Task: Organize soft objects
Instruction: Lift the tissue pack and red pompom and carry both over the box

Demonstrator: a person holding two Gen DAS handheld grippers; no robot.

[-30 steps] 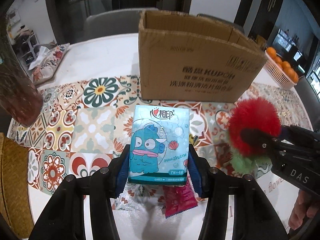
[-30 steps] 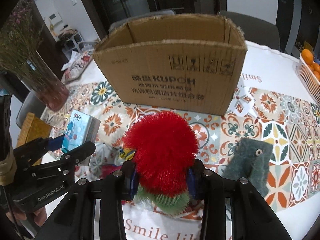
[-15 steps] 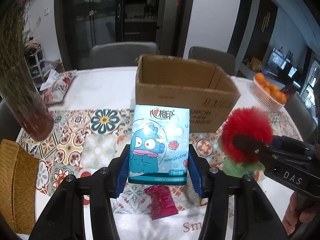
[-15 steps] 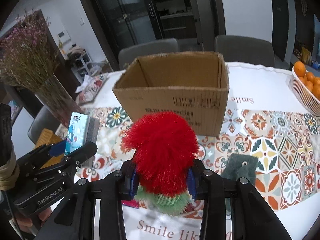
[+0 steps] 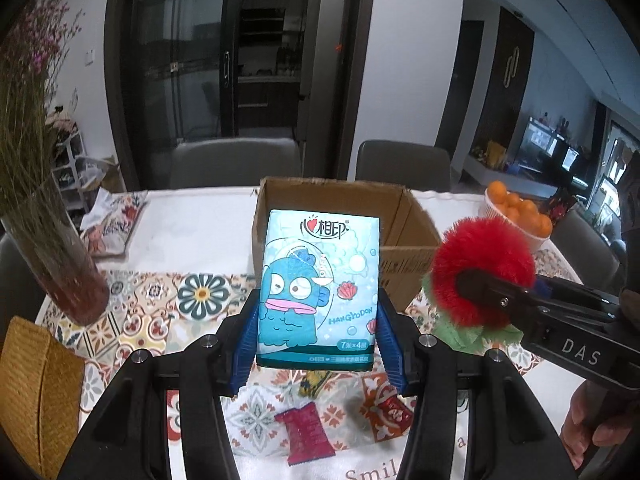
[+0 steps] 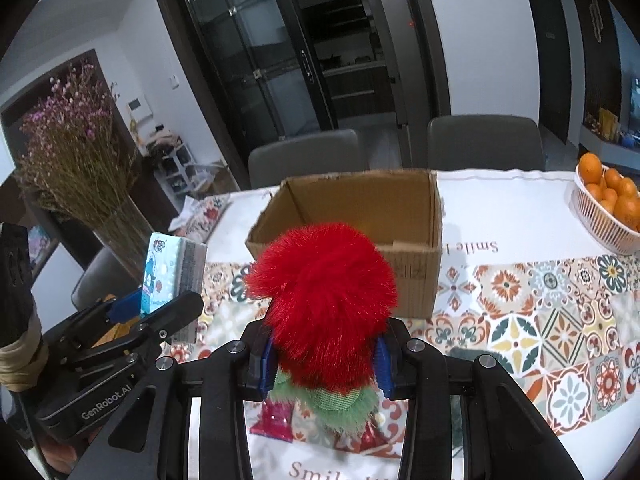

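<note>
The tissue pack (image 5: 318, 290) sits upright between the blue pads of my left gripper (image 5: 318, 344), which is clamped on its two long sides near the bottom edge. The pack is a soft rectangular block wrapped in pale turquoise film, printed with a blue cartoon fish with pink lips, red shells, bubbles and the word HANGYODON; it is raised clear of the table (image 5: 192, 224), and from the left wrist view it stands in front of the near wall of the cardboard box (image 5: 404, 232). From the right wrist view the same pack (image 6: 166, 276) shows its grey side edge. My right gripper (image 6: 324, 360) is closed on the red pompom toy (image 6: 322, 300), a round ball of long bright red fibres with a green fringed collar at its lower end; the blue pads press into the fluff on both sides. This toy is also lifted off the table, level with the box front, and in the left wrist view it (image 5: 482, 270) hangs just right of the tissue pack. The box is open at the top, and the inside that I can see is bare cardboard. Below both grippers, a magenta sachet (image 5: 306, 434) and a red sachet (image 5: 390, 408) lie flat on the patterned tile cloth (image 6: 520, 320). A basket of oranges (image 6: 608, 208) stands at the right table edge, and a vase of dried flowers (image 5: 52, 248) at the left.
</note>
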